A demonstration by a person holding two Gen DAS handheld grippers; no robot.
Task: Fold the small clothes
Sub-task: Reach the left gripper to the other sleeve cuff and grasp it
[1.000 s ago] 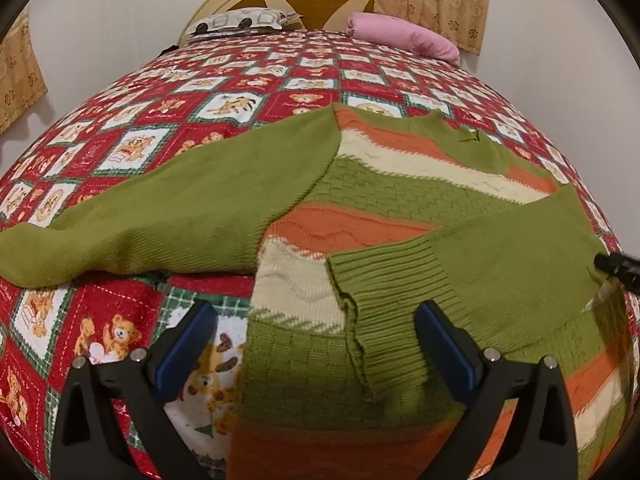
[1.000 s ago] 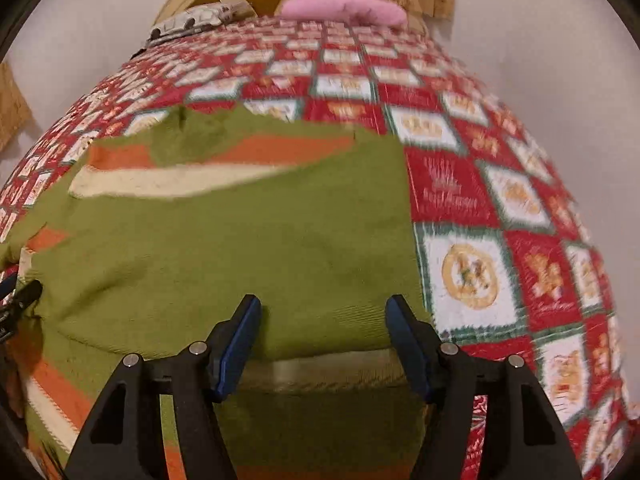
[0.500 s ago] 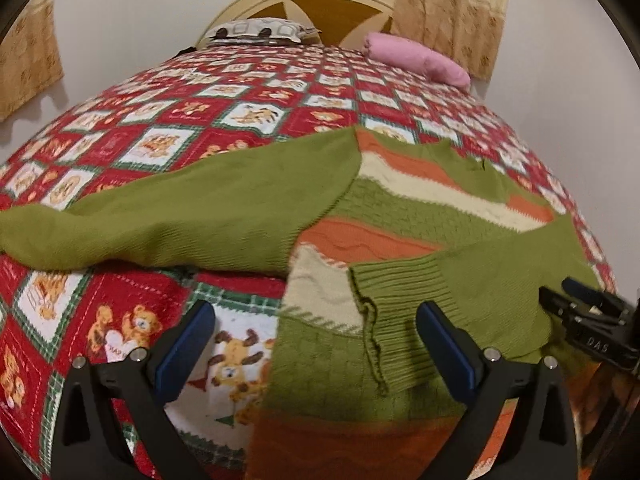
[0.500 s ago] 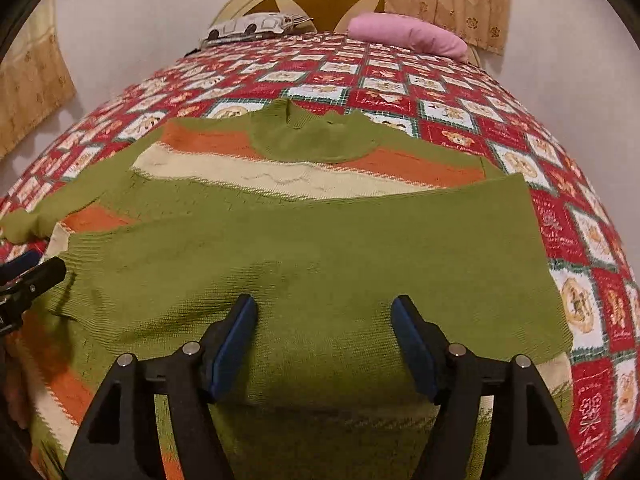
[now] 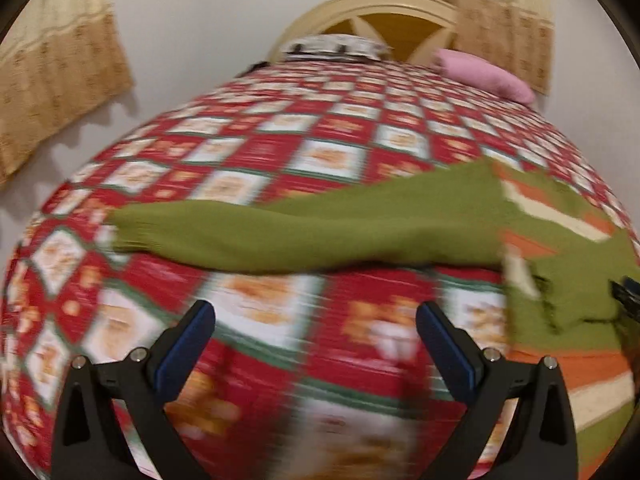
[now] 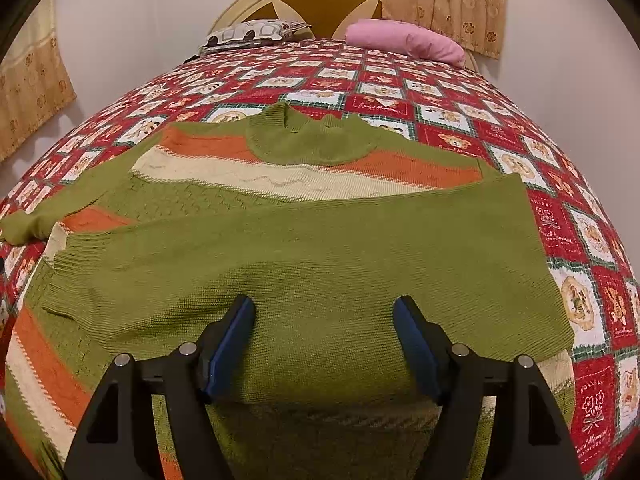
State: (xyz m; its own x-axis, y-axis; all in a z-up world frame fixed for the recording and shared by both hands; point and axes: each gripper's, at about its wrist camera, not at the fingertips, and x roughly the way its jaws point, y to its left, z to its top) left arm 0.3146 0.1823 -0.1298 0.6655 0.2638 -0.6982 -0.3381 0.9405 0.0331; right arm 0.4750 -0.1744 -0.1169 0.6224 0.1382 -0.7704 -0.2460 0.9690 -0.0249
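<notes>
A knitted sweater (image 6: pixel 280 184) with green, orange and cream stripes lies flat on the bed. Its right sleeve (image 6: pixel 320 248) is folded across the body, cuff to the left. My right gripper (image 6: pixel 324 308) hovers open just above that folded sleeve, pads not pressing on it. The other sleeve (image 5: pixel 320 232) stretches out to the left over the bedspread, ending in its cuff (image 5: pixel 132 232). In the blurred left wrist view my left gripper (image 5: pixel 314 320) is open and empty over bare bedspread, just short of that outstretched sleeve. The right gripper's tip (image 5: pixel 624 292) shows at the picture's right edge.
The red patchwork bedspread (image 6: pixel 440 120) covers the whole bed. A pink pillow (image 6: pixel 404 40) and a patterned pillow (image 6: pixel 248 34) lie by the cream headboard (image 6: pixel 320 4). Curtains (image 5: pixel 52 92) hang on the wall past the bed's left edge.
My left gripper has swung left, from over the sweater's body to the bedspread below the outstretched sleeve. The right gripper pulled back from the folded sleeve, then held still.
</notes>
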